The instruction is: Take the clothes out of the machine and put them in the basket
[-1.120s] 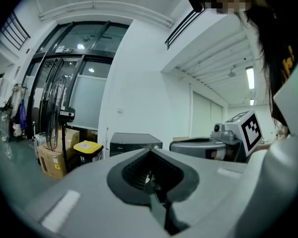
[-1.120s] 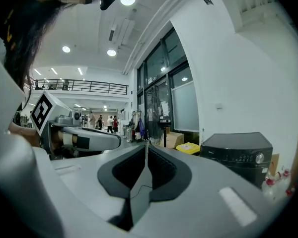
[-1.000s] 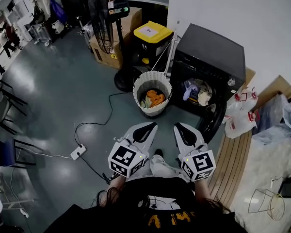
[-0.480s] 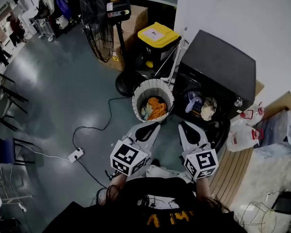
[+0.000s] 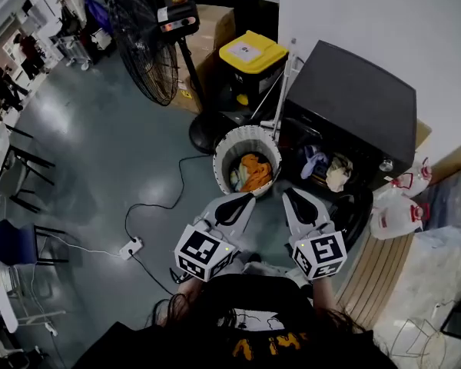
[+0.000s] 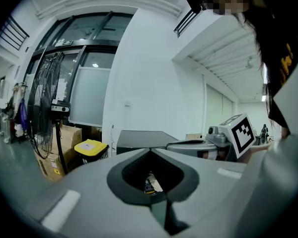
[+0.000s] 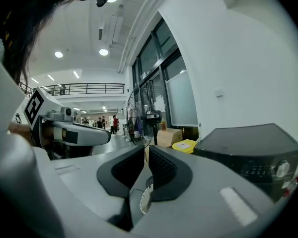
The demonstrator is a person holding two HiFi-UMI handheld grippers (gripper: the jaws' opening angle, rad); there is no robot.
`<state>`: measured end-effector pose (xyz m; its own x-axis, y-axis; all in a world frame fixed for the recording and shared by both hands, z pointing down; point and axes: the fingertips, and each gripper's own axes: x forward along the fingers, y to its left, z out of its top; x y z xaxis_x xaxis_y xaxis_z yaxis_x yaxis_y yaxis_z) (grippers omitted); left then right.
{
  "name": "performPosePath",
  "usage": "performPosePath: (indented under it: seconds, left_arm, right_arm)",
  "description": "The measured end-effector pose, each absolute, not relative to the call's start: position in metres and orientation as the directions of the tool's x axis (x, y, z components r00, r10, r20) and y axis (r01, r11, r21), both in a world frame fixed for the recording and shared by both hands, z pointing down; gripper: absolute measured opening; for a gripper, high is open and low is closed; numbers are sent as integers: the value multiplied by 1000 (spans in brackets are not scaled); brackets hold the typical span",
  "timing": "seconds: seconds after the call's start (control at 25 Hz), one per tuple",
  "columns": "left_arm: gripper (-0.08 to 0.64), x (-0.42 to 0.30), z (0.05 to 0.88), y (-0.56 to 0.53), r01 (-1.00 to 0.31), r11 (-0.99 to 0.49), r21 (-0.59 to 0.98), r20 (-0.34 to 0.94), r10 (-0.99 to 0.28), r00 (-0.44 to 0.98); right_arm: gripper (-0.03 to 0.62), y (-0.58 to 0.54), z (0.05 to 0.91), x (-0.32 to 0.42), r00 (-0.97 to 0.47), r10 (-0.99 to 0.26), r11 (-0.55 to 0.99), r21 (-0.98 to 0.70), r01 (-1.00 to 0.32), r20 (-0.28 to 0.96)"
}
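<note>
The black washing machine stands at the right with its door open, and pale and blue clothes show in the drum. Left of it stands a white ribbed basket holding orange clothes. My left gripper hovers short of the basket, its jaws together and empty. My right gripper points toward the machine's opening; its jaws stand a narrow slit apart with nothing between them. Both are well short of the clothes.
A tall standing fan, a yellow-lidded bin and cardboard boxes stand behind the basket. A power strip with a cable lies on the floor at left. White jugs and wooden planks sit right of the machine.
I have walked closer: the basket and machine sit nearer and lower in the head view. Both grippers moved forward with me, still empty.
</note>
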<state>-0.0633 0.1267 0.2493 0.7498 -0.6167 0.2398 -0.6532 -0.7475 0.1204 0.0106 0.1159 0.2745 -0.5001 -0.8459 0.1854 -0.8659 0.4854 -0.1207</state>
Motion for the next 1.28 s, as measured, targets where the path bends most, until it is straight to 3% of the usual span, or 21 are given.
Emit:
performPosePath:
  seconds: [0.6,1.28]
  left_arm:
    - [0,-45,266,90,-552,-829,92,315,-502,806]
    - [0,-13,286,14,-187,-973,136,315,-137,939]
  right_arm:
    - [61,89,285,30,-390,-901,367,-147,-918,190]
    - [78,41,314,54,-32,-962,-4,-130,-992,271]
